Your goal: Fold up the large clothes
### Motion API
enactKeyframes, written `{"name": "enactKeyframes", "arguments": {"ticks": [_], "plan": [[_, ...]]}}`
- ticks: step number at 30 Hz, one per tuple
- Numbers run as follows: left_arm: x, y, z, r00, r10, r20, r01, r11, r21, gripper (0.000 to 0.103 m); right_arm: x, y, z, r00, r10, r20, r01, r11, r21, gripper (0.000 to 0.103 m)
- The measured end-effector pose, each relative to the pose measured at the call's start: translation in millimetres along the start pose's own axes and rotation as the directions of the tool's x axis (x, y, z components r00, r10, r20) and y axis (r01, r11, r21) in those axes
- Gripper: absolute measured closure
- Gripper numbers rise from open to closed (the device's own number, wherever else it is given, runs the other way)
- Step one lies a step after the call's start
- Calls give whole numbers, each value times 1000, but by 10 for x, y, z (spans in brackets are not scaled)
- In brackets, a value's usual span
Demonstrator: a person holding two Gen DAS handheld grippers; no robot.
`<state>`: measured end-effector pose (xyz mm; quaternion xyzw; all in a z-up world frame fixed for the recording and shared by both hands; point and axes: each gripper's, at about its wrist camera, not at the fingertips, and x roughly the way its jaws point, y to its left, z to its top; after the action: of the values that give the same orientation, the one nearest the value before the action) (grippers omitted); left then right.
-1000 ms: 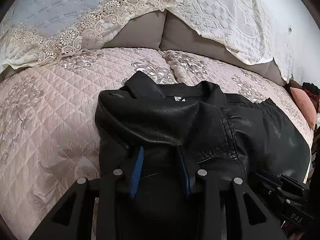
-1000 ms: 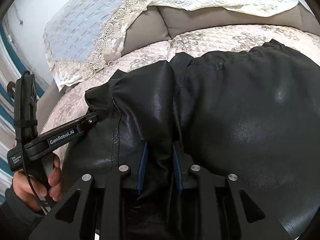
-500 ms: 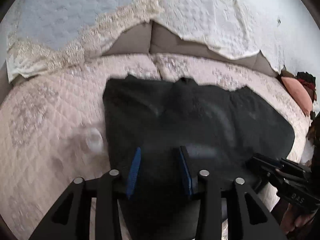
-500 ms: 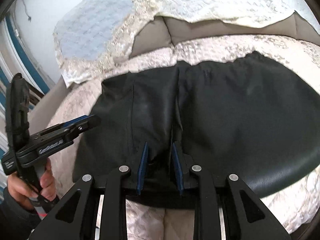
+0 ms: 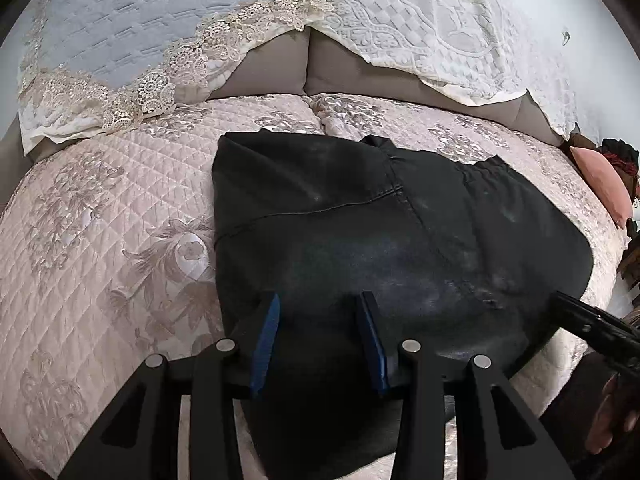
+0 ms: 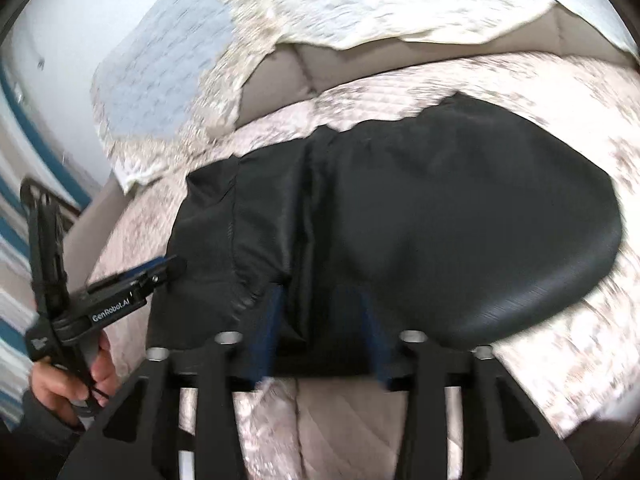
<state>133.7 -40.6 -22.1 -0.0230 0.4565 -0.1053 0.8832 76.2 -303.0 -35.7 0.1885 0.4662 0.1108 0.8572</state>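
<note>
A black leather jacket (image 5: 380,240) lies folded flat on the quilted pink bedspread (image 5: 100,220); it also shows in the right wrist view (image 6: 440,220). My left gripper (image 5: 320,336) is open and empty, its blue pads over the jacket's near edge. My right gripper (image 6: 320,328) is open and empty above the near hem, in a blurred frame. The left gripper also appears at the left of the right wrist view (image 6: 160,272), and the right gripper's tip at the right of the left wrist view (image 5: 592,320).
Lace-trimmed white and pale blue covers (image 5: 200,40) drape over the grey headboard cushions (image 5: 304,64) at the back. A pink cushion (image 5: 600,184) lies at the bed's far right. A striped wall (image 6: 16,160) is on the left.
Both grippers let go of the jacket, opened and drew back toward me. The lifted fold now lies flat on the bed, covering the collar.
</note>
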Motion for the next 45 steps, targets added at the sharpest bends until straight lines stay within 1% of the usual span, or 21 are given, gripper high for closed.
{"name": "enactKeyframes", "arguments": {"ticks": [3, 5, 7, 8, 10, 12, 14, 17, 20, 22, 26, 28, 29, 30, 31, 33, 35, 37, 39, 42, 45], "plan": [[-50, -92, 40, 1000, -23, 6, 23, 1000, 9, 61, -187, -265, -16, 1000, -9, 26, 6, 994, 112, 43], [-66, -169, 84, 999, -39, 16, 39, 999, 17, 61, -279, -461, -29, 999, -25, 43, 16, 980, 196, 42], [-36, -261, 133, 998, -56, 17, 55, 998, 30, 61, -346, -709, -44, 997, -51, 59, 31, 953, 300, 42], [-9, -301, 158, 998, -60, 14, 59, 998, 33, 61, -355, -786, -43, 996, -59, 65, 34, 942, 333, 39], [53, -403, 218, 997, -73, 10, 72, 996, 43, 61, -366, -1012, -65, 993, -91, 72, 52, 905, 423, 36], [131, -503, 283, 996, -83, 11, 82, 995, 60, 61, -357, -1173, -56, 991, -92, 93, 38, 882, 469, 36], [254, -589, 346, 997, -80, 5, 79, 993, 82, 60, -288, -1314, -25, 990, -94, 102, 31, 869, 494, 36], [495, -664, 396, 998, -61, -23, 63, 992, 107, 53, -170, -1507, 54, 986, -66, 152, -26, 846, 533, 36], [614, -746, 355, 1000, -20, -4, 20, 988, 155, 51, -55, -1611, 122, 982, -53, 182, -57, 830, 555, 36], [622, -794, 322, 1000, 3, 7, -4, 986, 165, 50, 11, -1610, 163, 978, -78, 196, -40, 844, 535, 36], [637, -803, 282, 1000, 8, 27, -12, 987, 158, 50, 76, -1543, 252, 974, -115, 193, -1, 858, 513, 36], [643, -805, 281, 999, 9, 32, -14, 987, 158, 50, 135, -1544, 326, 977, -111, 180, 3, 858, 513, 55], [647, -804, 283, 999, 9, 32, -14, 987, 159, 50, 139, -1579, 333, 980, -92, 174, -12, 854, 520, 67], [644, -803, 285, 999, 9, 32, -14, 987, 158, 50, 124, -1601, 345, 983, -55, 177, -48, 848, 528, 75], [650, -802, 293, 999, 7, 31, -12, 987, 159, 50, 73, -1539, 409, 981, -29, 191, -74, 856, 512, 78], [637, -791, 299, 1000, -4, 27, 0, 987, 159, 50, -89, -1302, 529, 973, 0, 230, -101, 898, 429, 86], [590, -738, 341, 999, -35, 9, 34, 990, 141, 50, -262, -956, 684, 960, 72, 270, -163, 928, 335, 87], [438, -596, 396, 997, -82, -4, 82, 994, 72, 52, -396, -557, 809, 947, 136, 290, -206, 952, 227, 87], [160, -342, 417, 992, -119, 48, 120, 993, -16, 52, -456, -220, 864, 937, 199, 288, -248, 958, 143, 87], [-224, 99, 391, 988, -66, 137, 79, 992, -94, 52, -401, 433, 844, 924, 304, 233, -310, 951, -10, 87], [-443, 591, 307, 987, -3, 158, 32, 983, -180, 52, -135, 940, 669, 927, 355, 126, -340, 932, -126, 87]]}}
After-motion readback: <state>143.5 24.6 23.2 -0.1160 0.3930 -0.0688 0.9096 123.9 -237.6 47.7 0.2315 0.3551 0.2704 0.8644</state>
